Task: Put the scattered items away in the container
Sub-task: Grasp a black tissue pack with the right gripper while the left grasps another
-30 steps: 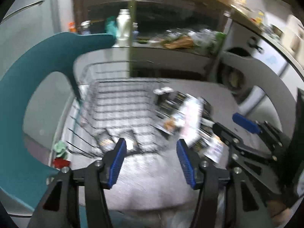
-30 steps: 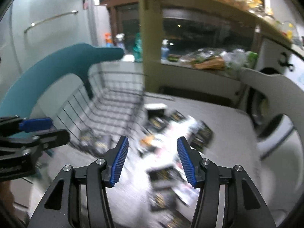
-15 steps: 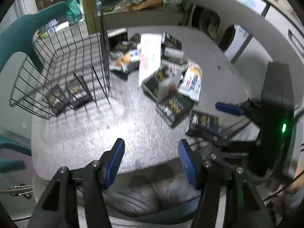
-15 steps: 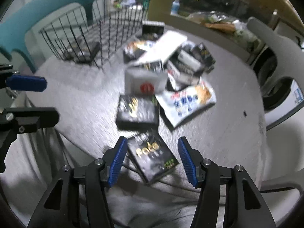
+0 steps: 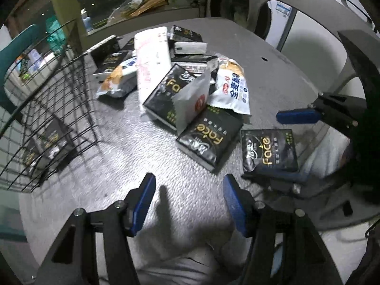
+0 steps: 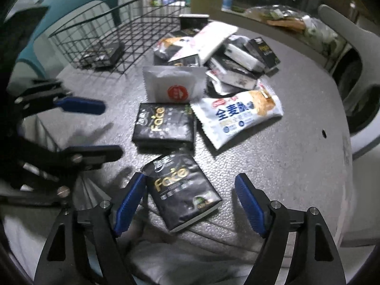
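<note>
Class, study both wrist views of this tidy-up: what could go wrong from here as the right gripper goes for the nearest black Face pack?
1. The nearest Face pack lies at the table edge between the opening jaws of the right gripper; a nudge might push it off.
2. It sits skewed, so the pads may catch a corner.
3. The left gripper hangs close, between this pack and the wire basket; they could clash.

You're working in dim, cool light — the table (image 5: 133,142) catches a bright patch at its near edge, where finger shadows fall. Both fisheye views bend hard at the rims and fade to black corners. The wire basket (image 5: 47,118) smears with motion blur — the packets at centre stay readable.
</note>
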Motion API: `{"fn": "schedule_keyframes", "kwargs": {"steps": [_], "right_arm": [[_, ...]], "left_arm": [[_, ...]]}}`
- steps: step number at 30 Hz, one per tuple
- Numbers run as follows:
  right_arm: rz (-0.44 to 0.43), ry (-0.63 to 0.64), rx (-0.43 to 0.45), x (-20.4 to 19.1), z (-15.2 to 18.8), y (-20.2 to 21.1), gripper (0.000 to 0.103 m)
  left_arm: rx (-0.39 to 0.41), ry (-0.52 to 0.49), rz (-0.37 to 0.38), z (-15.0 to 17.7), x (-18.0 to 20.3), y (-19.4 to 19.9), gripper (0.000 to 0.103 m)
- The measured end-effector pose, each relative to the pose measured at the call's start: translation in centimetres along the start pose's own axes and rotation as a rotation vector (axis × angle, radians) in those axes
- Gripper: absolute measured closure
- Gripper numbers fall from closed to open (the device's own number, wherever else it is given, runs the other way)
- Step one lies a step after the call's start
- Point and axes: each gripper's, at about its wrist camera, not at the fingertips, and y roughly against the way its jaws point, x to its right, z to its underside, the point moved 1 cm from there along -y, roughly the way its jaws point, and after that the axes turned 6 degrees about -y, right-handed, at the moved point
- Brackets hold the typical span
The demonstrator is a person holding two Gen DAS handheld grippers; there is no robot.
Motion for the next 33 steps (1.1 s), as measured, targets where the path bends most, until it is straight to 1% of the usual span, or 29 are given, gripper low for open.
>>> {"fn": "schedule_keyframes", "kwargs": {"steps": [2,3,4,5,7,10,12,16,18,20,21,25,29,33], "right_arm": [[0.006,0.008,-0.013,0.0,0.2,-0.5,0.026],[0.009,0.005,-0.005,0.1,0.3,-0.5,0.026],[0.012,-0.003,0.004,0.3,0.3,-0.4,0.033],[0.022,-0.008,0.002,0.5,0.3,-0.4,0.043],[0.057,-0.015,0.000,0.9,0.2,-0.3,0.049],[0.094,-0.057,0.010,1.9,0.1,-0.1,0.053],[0.124,-0.059,0.019,2.1,0.1,0.0,0.054],[0.140,-0.073,0.030,2.3,-0.1,0.4,0.055],[0.153,-0.091,0.037,2.6,-0.1,0.6,0.055],[0.152,-0.096,0.041,2.6,-0.1,0.7,0.055],[0.152,-0.098,0.041,2.7,-0.1,0.7,0.055],[0.157,-0.111,0.058,2.7,-0.2,1.3,0.055],[0.155,-0.111,0.066,2.3,-0.4,1.8,0.055],[0.145,-0.104,0.083,1.4,-0.7,2.7,0.055]], "left_arm": [[0.003,-0.009,0.017,-0.3,0.0,-0.6,0.038],[0.003,-0.020,0.017,-0.4,0.1,-0.9,0.038],[0.003,-0.029,0.011,-0.6,0.3,-1.2,0.038],[0.003,-0.031,0.008,-0.7,0.3,-1.5,0.038],[0.002,-0.016,0.021,-1.0,0.2,-1.9,0.038],[0.007,0.014,0.038,-1.5,-0.2,-2.5,0.037],[0.017,0.008,0.047,-1.9,0.0,-2.6,0.036],[0.030,-0.006,0.052,-2.6,0.4,-3.2,0.035],[0.046,0.006,0.061,-2.8,0.2,-3.2,0.035],[0.056,0.029,0.077,-2.9,-0.1,-3.3,0.042],[0.057,0.036,0.083,-3.0,-0.2,-3.2,0.045],[0.050,0.058,0.108,-2.7,-0.7,-3.1,0.048],[0.054,0.076,0.125,-1.8,-0.6,-1.8,0.048],[0.096,0.103,0.151,-1.3,-0.6,1.4,0.048]]}}
